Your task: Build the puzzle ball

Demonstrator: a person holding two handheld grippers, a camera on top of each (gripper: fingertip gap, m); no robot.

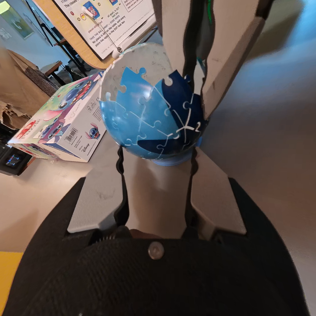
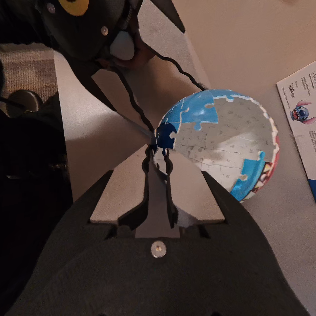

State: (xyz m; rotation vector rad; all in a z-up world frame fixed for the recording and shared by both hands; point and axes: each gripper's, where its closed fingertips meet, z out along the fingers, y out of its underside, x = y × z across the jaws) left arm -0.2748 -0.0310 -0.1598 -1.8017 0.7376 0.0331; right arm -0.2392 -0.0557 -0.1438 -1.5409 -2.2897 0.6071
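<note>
The partly built puzzle ball [image 1: 145, 116] is a blue shell with a large opening that shows its grey inside [image 2: 222, 136]. It sits on a blue ring stand [image 1: 171, 162]. My left gripper [image 1: 157, 150] spans the ball's lower part with a finger touching each side, and it also shows in the right wrist view [image 2: 177, 112]. My right gripper [image 2: 158, 152] is pinched on a dark blue piece [image 2: 165, 138] at the rim of the opening. In the left wrist view it [image 1: 196, 97] comes in from above.
The puzzle's printed box [image 1: 68, 123] lies on the pale table [image 1: 51, 188] just left of the ball, and its side shows in the right wrist view [image 2: 299, 119]. A board with an instruction sheet [image 1: 106, 25] stands behind. A black device [image 1: 10, 159] sits at the far left. Tip to tip, the grippers are about 5 cm apart. From my left tips it is roughly 40 cm to the black device [image 1: 10, 159]; from my right, 45 cm.
</note>
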